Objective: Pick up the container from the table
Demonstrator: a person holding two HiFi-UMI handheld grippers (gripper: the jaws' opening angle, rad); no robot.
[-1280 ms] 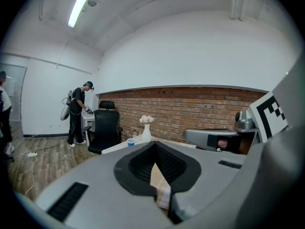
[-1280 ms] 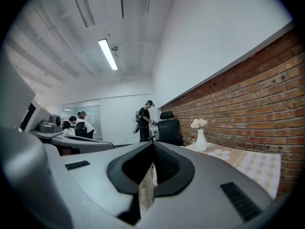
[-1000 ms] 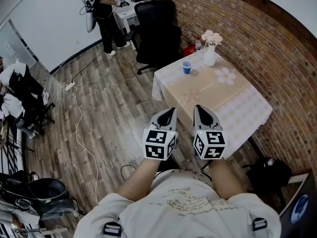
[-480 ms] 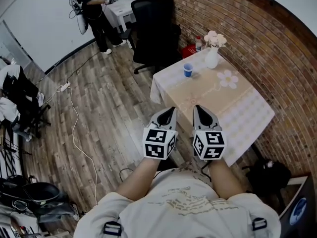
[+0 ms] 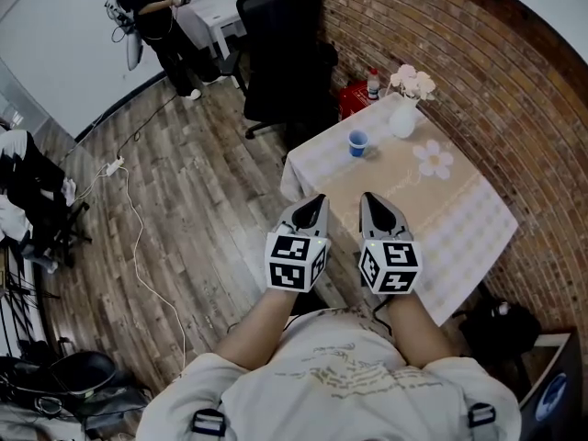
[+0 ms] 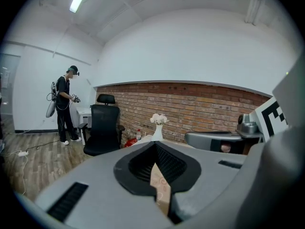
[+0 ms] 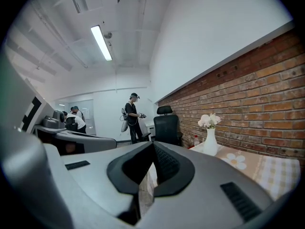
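Two grippers clenched, nothing between their jaws: the left gripper and the right gripper, held side by side by a person, point toward the near edge of a cloth-covered desk. The container, a small blue cup, stands upright on the far part of the desk, well apart from both grippers and near a white vase of flowers. Beyond the desk a black office chair stands by the brick wall, and another person stands farther off on the wooden floor.
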